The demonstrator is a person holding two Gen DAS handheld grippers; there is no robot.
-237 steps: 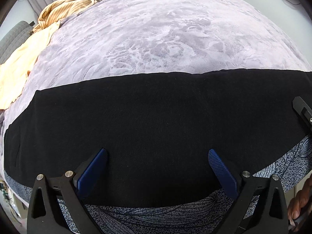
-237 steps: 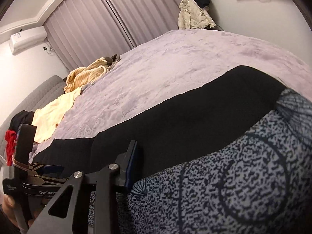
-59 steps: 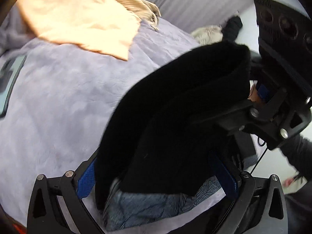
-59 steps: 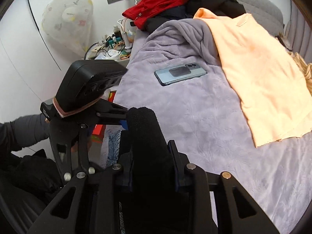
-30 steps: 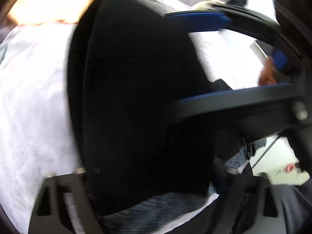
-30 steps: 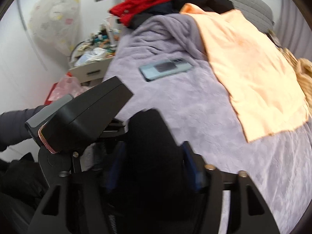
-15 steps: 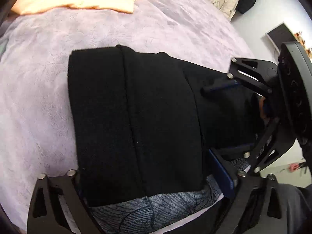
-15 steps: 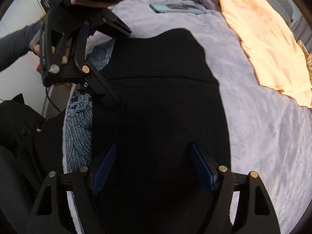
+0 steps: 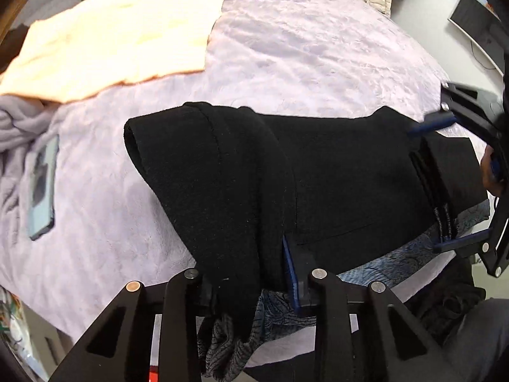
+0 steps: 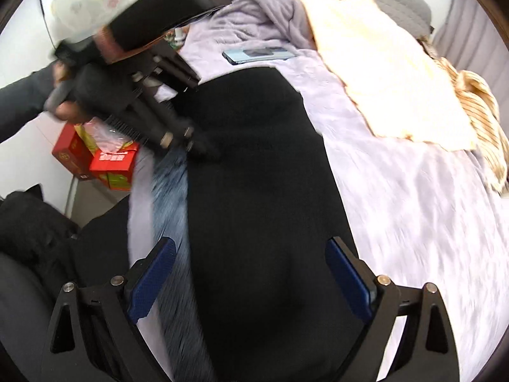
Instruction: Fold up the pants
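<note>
the folded black fleece pants lie on the lilac plush bed at its near edge. a pale blue smartphone lies to their left, a peach cotton cloth beyond it at far left.

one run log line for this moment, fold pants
phase: folding | left gripper: shut on black pants | right gripper: open over pants | surface: lilac blanket

Black pants folded over, lying on bed edge.
</note>
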